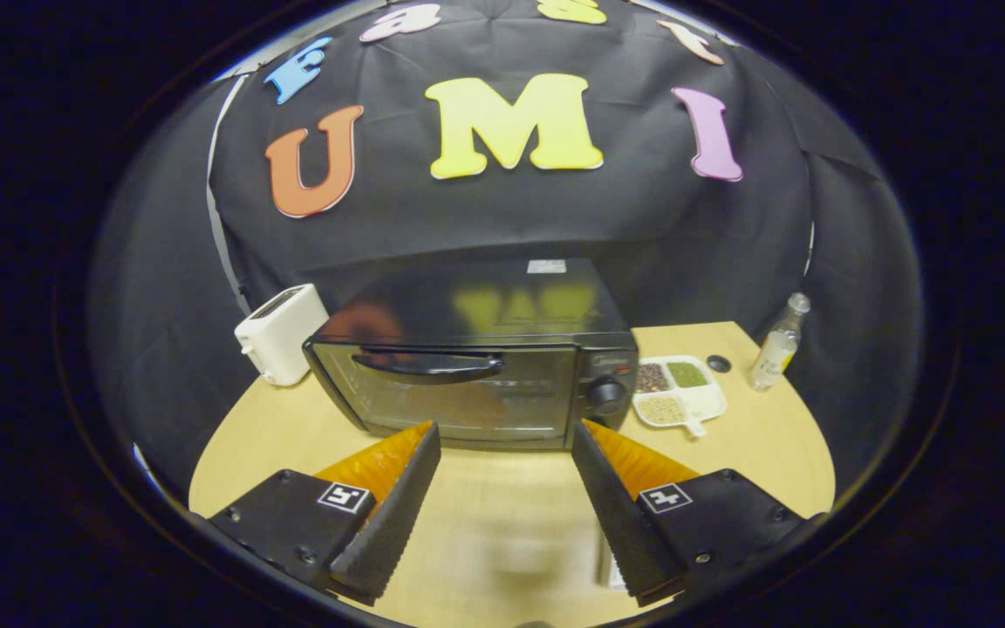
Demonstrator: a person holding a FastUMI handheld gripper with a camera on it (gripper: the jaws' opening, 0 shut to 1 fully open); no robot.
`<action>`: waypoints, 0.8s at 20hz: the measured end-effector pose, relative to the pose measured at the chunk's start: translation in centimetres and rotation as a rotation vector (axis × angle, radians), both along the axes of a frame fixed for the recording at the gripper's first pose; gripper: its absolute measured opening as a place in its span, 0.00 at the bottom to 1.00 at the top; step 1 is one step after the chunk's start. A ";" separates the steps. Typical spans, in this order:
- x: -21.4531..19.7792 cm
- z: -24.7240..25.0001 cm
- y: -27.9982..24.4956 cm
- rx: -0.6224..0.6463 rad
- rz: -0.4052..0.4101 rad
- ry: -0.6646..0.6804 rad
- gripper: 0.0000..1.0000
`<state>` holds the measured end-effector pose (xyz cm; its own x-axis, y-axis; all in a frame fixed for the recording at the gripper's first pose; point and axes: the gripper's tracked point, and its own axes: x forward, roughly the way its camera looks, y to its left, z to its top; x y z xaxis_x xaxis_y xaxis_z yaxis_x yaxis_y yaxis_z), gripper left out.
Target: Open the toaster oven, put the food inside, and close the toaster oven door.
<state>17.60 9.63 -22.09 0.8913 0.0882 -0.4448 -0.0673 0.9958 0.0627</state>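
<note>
A black toaster oven (476, 349) stands on the wooden table (755, 436) just beyond my fingers, its glass door shut. The curved door handle (428, 364) runs across the top of the door, and a knob (607, 392) sits on the panel at its right. Something orange-brown shows dimly through the glass, too blurred to name. My gripper (505, 440) is open, with its fingertips wide apart a short way before the door's lower edge and nothing between them.
A white toaster (280, 334) stands left of the oven. To the oven's right lie a white divided dish of grains (675, 392), a small dark cap (718, 363) and a clear bottle (777, 343). Bare table stretches under and between the fingers.
</note>
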 end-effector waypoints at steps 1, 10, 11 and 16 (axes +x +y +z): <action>-1.5 1.2 -1.7 -0.012 -0.014 -0.025 0.97; -15.8 18.3 -16.9 -0.044 -0.150 -0.312 0.98; -17.1 20.2 -18.3 -0.036 -0.172 -0.349 0.98; -20.9 26.7 -23.2 -0.066 -0.226 -0.529 0.97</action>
